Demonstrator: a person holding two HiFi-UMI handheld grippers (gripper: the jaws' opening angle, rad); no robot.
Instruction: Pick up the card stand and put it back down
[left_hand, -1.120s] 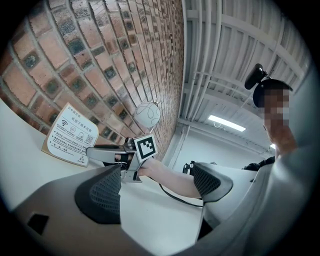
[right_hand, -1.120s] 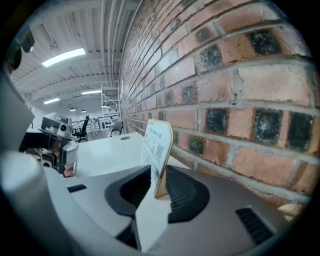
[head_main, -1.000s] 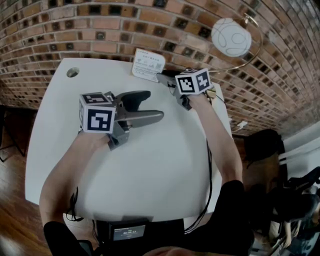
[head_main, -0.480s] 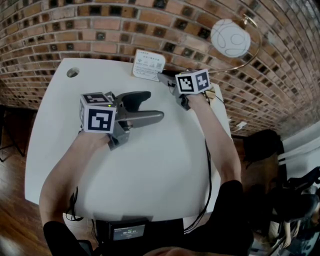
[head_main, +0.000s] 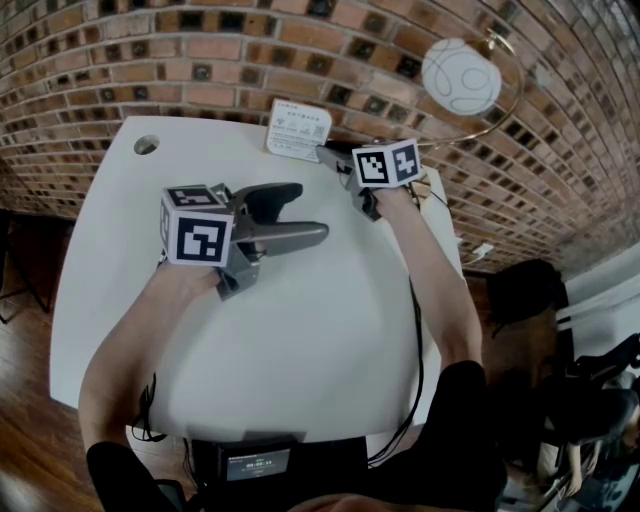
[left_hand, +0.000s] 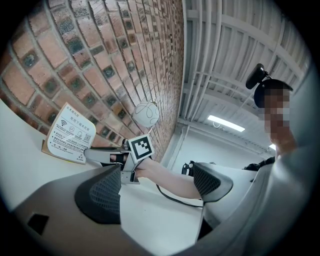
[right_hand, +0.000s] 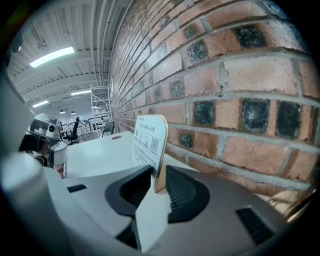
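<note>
1. Right gripper view: the right gripper (right_hand: 159, 185) has its jaws closed part-way onto one side edge of the card stand (right_hand: 150, 145). One ribbed pad bears on the printed face, the other on the back.
2. Location: in the head view the card stand is at the far edge of the white table (head_main: 300, 330), just beside the brick wall (head_main: 200, 60). Whether its foot rests on the table or hangs clear cannot be determined.
3. Left gripper (head_main: 310, 212): held above mid-table, well apart from the stand, jaws wide apart with nothing between them.
4. Handling, as judged: a thin, stiff, light panel. The printed face looks smooth and probably slippery, so a hold on one edge may let it pivot.
5. Grip point, as judged: low on the edge is acceptable, and a deeper bite would resist swinging. A moderate squeeze should suffice.
6. Risk: the foot looks narrow, so the stand may topple unless set down level.
</note>
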